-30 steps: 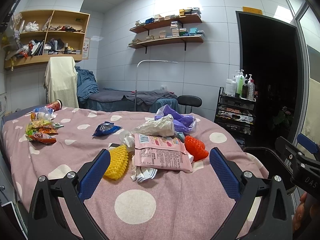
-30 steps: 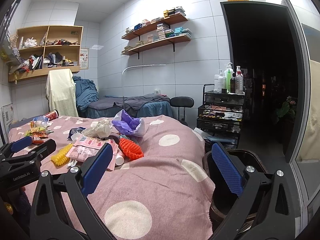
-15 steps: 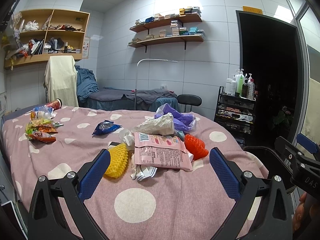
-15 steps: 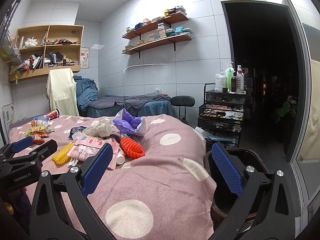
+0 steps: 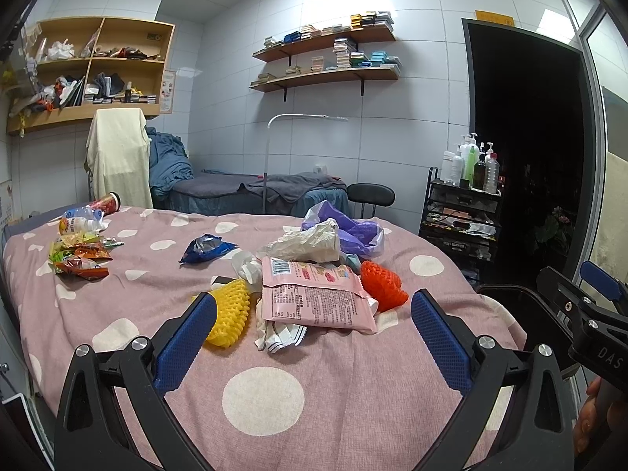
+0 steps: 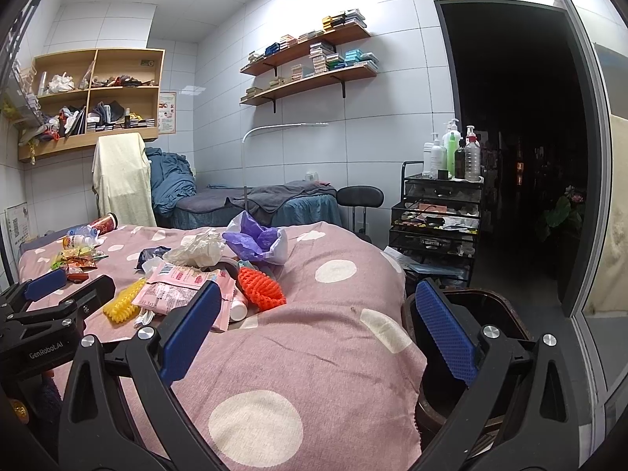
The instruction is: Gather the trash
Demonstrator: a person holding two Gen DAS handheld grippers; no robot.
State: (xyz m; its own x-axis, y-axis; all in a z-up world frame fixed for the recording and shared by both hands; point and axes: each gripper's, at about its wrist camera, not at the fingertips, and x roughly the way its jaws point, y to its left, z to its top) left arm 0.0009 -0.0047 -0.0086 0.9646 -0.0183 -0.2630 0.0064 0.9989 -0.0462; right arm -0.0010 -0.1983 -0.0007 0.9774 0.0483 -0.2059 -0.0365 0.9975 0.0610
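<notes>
Trash lies on a pink polka-dot bed cover (image 5: 353, 384): a pink snack bag (image 5: 314, 298), yellow foam net (image 5: 231, 314), orange foam net (image 5: 382, 284), crumpled white bag (image 5: 306, 241), purple bag (image 5: 349, 227) and blue wrapper (image 5: 206, 247). My left gripper (image 5: 310, 337) is open and empty, hovering just short of the pile. My right gripper (image 6: 314, 325) is open and empty, right of the pile, over the bed's edge beside a dark bin (image 6: 482, 314). The pink bag (image 6: 176, 286) and orange net (image 6: 259, 286) also show in the right wrist view.
More wrappers (image 5: 78, 255), a bottle (image 5: 78, 221) and a red cup (image 5: 106, 202) lie at the bed's far left. A black trolley with bottles (image 6: 439, 212) and a stool (image 6: 359, 196) stand beyond the bed. A second bed (image 5: 251, 192) is by the back wall.
Both grippers have drifted slightly; the trash pile appears marginally higher in the views. Jaws stay open and nothing has been picked up.
</notes>
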